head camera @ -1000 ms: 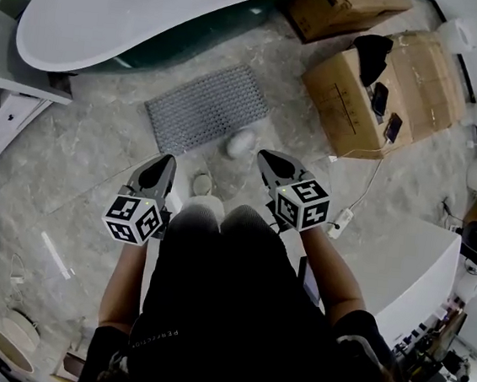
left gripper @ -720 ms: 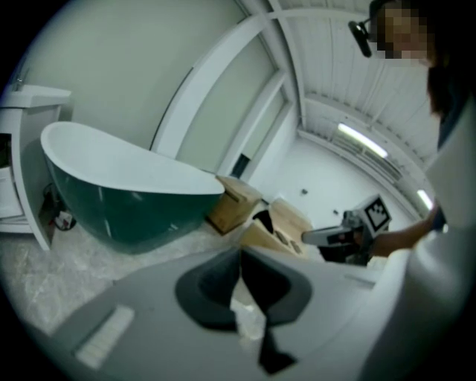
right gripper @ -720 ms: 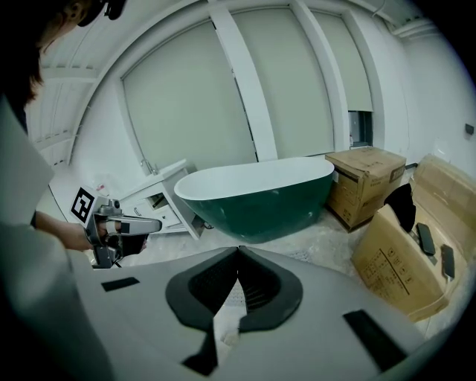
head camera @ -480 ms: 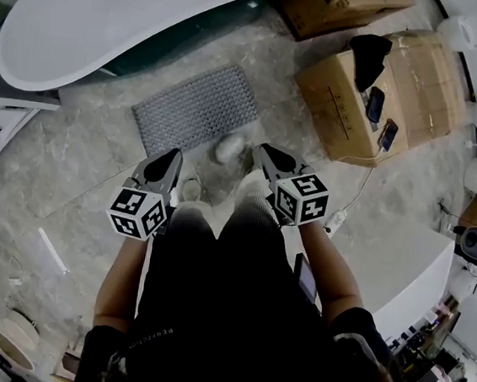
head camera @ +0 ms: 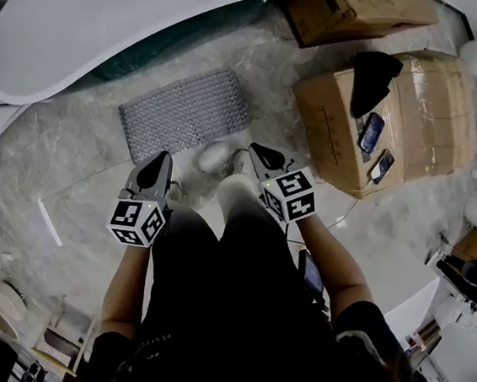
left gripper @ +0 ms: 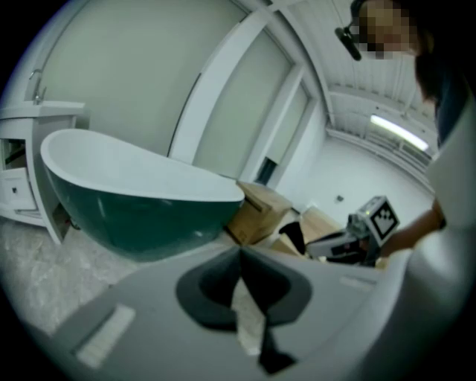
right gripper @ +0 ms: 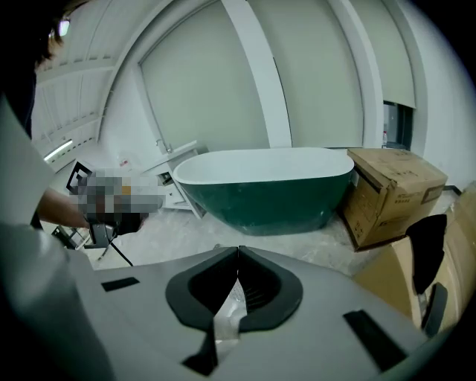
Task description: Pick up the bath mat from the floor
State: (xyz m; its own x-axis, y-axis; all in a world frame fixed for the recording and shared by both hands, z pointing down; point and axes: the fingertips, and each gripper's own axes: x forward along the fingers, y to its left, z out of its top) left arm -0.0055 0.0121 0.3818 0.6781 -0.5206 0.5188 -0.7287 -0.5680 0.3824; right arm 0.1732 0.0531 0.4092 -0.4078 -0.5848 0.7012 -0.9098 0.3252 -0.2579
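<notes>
The grey studded bath mat [head camera: 184, 113] lies flat on the marble floor in front of the bathtub [head camera: 113, 12], seen in the head view. My left gripper [head camera: 160, 159] hovers just below the mat's near edge, jaws shut and empty. My right gripper [head camera: 256, 151] is level with it, to the right of the mat, also shut with nothing in it. Both are held out in front of the person's legs, well above the floor. In the left gripper view the left gripper [left gripper: 239, 254] points at the tub; in the right gripper view the right gripper [right gripper: 238, 250] does the same.
A white-and-green bathtub [right gripper: 268, 186] stands past the mat. Cardboard boxes [head camera: 382, 116] stand at the right, one with a black cloth [head camera: 371, 77] and phones on it. The person's shoe [head camera: 212, 155] is by the mat's near right corner. A white cabinet [left gripper: 18, 171] stands left of the tub.
The person has stepped forward and the view has shifted, so the mat now sits further left. Both grippers stay shut and keep about the same place before the body.
</notes>
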